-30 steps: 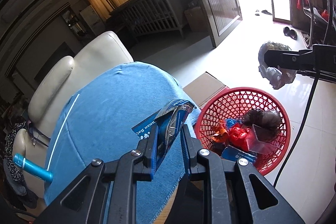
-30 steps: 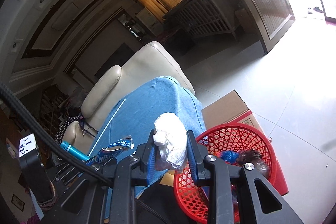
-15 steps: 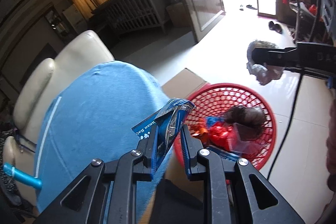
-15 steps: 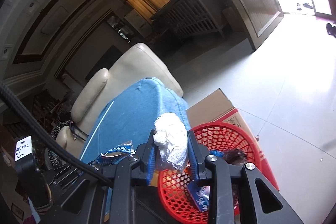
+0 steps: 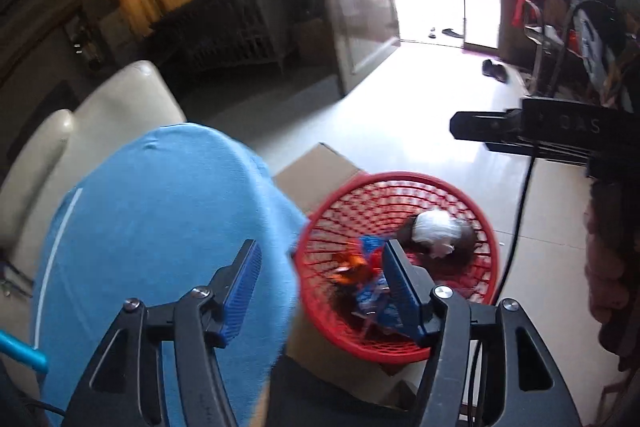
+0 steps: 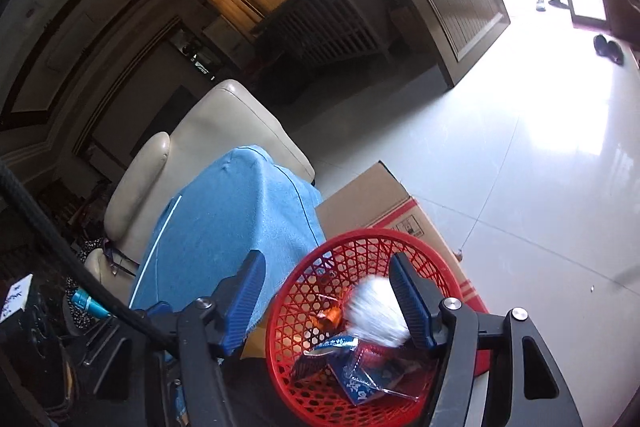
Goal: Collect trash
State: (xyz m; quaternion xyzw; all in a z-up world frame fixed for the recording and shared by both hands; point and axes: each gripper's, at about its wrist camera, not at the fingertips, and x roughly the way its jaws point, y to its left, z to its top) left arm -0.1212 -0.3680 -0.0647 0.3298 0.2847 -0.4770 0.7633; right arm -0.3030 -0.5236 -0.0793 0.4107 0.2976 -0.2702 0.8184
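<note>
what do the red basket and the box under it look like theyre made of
Red basket: looks like moulded plastic, slightly glossy, with an open hexagonal lattice wall and a smooth solid rim.
Box: plain brown cardboard, matt, with folded edges and red printing on its side.

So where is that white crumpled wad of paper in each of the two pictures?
Left wrist view: white wad lies inside the red basket, right of centre.
Right wrist view: white wad, blurred, over the basket, low and right of centre.
Shared landmark: the blue cloth left of the basket.
</note>
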